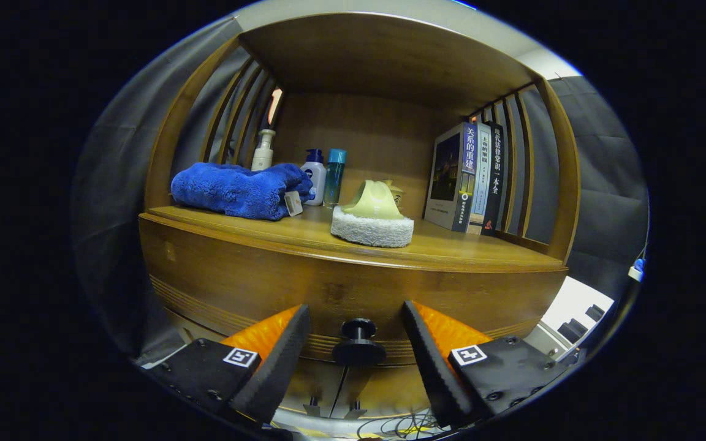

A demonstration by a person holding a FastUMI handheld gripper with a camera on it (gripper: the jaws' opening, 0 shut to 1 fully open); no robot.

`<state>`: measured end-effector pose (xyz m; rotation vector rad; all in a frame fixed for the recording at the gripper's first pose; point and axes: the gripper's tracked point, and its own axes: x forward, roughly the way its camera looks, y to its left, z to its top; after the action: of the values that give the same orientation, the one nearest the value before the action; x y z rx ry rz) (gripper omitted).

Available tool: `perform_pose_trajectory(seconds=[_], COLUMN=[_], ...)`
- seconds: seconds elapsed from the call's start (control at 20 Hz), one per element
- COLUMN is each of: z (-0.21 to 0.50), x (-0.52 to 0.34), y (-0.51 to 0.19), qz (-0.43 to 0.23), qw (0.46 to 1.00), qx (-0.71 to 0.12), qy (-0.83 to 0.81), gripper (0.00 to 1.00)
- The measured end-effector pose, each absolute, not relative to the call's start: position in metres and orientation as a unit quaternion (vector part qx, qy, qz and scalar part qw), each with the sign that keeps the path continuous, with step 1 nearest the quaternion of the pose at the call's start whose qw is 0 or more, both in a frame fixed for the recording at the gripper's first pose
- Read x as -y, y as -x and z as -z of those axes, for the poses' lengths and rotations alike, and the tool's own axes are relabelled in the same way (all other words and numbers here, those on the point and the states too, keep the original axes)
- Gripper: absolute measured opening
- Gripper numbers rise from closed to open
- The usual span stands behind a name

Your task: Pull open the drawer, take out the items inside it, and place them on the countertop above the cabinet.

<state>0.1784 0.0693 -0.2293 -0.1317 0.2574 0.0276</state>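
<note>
- The claw (358, 343) is wide open and holds nothing; its two fingers stand at either side of the dark round knob (358, 343), not touching it.
- The knob sits on the drawer front (255, 288) and points straight toward the camera, between the fingers.
- The drawer looks closed; its long axis runs left to right under the bench (451, 248).
- On the bench lies a folded blue towel (236, 190) with a small tag, its length left to right.
- Behind the towel stand a pump bottle (263, 150), a white bottle with blue cap (314, 174) and a thin teal bottle (334, 176), all upright.
- A pale green pad holder on a white fluffy pad (372, 223) rests near the middle.
- Three books (469, 177) stand upright at the right, with Chinese writing on the spines.
</note>
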Motion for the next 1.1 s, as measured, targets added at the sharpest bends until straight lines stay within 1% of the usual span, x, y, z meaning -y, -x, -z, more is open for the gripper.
perform_pose_trajectory(seconds=[0.3,0.65,0.85,1.1], z=[0.194,0.134,0.117,0.092], x=[-0.067,-0.051,-0.055,-0.047], y=[-0.145,-0.095,-0.064,-0.038], qz=[-0.032,-0.027,-0.032,-0.015], qw=[0.993,0.997,0.997,0.999], qx=[-0.104,-0.063,-0.063,-0.041], qy=[0.054,0.037,0.025,0.021], gripper=[0.99,0.99,0.98,0.98])
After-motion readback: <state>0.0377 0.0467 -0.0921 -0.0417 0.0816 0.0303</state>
